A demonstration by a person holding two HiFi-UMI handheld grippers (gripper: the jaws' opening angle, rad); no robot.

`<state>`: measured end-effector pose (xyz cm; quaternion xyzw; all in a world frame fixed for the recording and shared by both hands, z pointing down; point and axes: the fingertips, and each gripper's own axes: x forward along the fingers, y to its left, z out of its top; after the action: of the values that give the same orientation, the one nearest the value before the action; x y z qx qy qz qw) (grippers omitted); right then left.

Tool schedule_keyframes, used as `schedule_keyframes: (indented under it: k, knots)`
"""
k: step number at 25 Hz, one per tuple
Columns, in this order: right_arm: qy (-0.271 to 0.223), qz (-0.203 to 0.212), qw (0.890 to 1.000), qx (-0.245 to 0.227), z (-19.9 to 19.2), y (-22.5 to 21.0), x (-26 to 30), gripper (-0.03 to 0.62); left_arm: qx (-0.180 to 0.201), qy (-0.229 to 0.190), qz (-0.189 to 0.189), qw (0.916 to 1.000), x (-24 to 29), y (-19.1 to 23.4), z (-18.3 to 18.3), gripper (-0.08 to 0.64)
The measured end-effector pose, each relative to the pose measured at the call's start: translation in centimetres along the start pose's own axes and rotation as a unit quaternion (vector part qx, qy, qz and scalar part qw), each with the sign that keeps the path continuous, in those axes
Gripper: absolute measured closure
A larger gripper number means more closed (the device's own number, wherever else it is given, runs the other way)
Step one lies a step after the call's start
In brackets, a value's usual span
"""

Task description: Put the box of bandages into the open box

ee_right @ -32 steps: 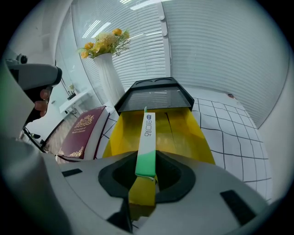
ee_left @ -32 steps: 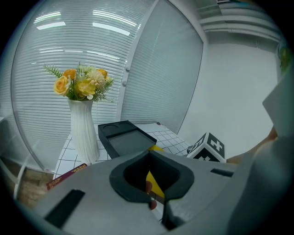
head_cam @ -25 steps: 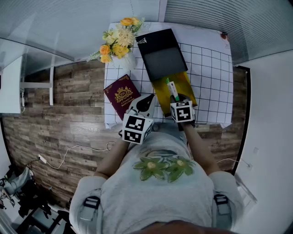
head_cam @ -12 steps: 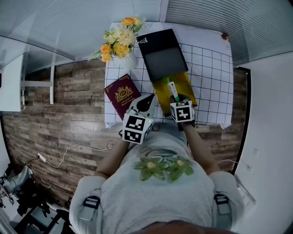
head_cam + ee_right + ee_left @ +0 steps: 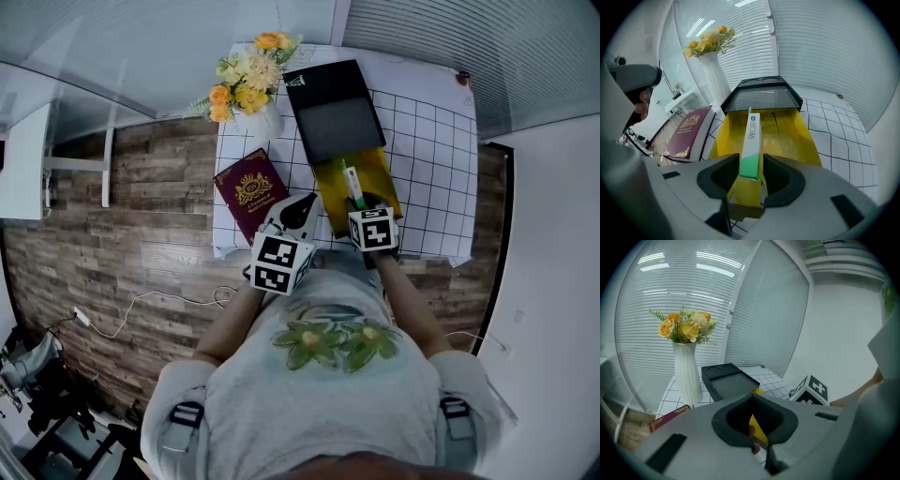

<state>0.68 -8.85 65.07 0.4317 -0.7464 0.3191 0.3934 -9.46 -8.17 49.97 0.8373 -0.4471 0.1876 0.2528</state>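
right gripper (image 5: pixel 751 160): I read its jaws as standing apart, having just been opening. The green end of the box of bandages (image 5: pixel 752 133) lies between them, and the pads do not press on it.
box of bandages: a long white carton with a green near end. It lies lengthwise down the middle of the open box (image 5: pixel 792 133), and its far end points toward the black lid (image 5: pixel 761 98).
open box: yellow, with its side flaps spread. It sits on the gridded tablecloth (image 5: pixel 834 138) directly ahead of my right gripper.
left gripper (image 5: pixel 753 397): I see its jaws together with nothing in them; only a sliver of the yellow box shows past them. In the head view it hangs over the near edge of the table, left of the open box and apart from it.
black lid: just beyond the far end of the open box. I cannot tell whether the two are joined.
booklet (image 5: pixel 689 131): burgundy with a gold crest, lying flat on the cloth just left of the open box.
vase (image 5: pixel 715 72): white and upright, holding yellow and orange flowers, at the far left of the table near the black lid.
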Motion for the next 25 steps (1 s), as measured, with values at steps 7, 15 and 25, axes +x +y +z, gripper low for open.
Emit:
schedule_keyframes:
  k: [7, 15, 25]
  knots:
    - [-0.006, 0.010, 1.000, -0.006, 0.3, 0.1, -1.0, 0.430, -0.005, -0.004, 0.004, 1.0000, -0.1, -0.8, 0.1, 0.552]
    - [-0.025, 0.030, 0.999, -0.012, 1.3, 0.7, -2.9, 0.422, -0.010, -0.011, 0.010, 0.9998, -0.1, -1.6, 0.3, 0.552]
    - [-0.046, 0.048, 0.998, -0.008, 2.2, 0.5, -5.4, 0.444, -0.015, -0.014, 0.016, 0.9997, 0.4, -2.8, 0.6, 0.552]
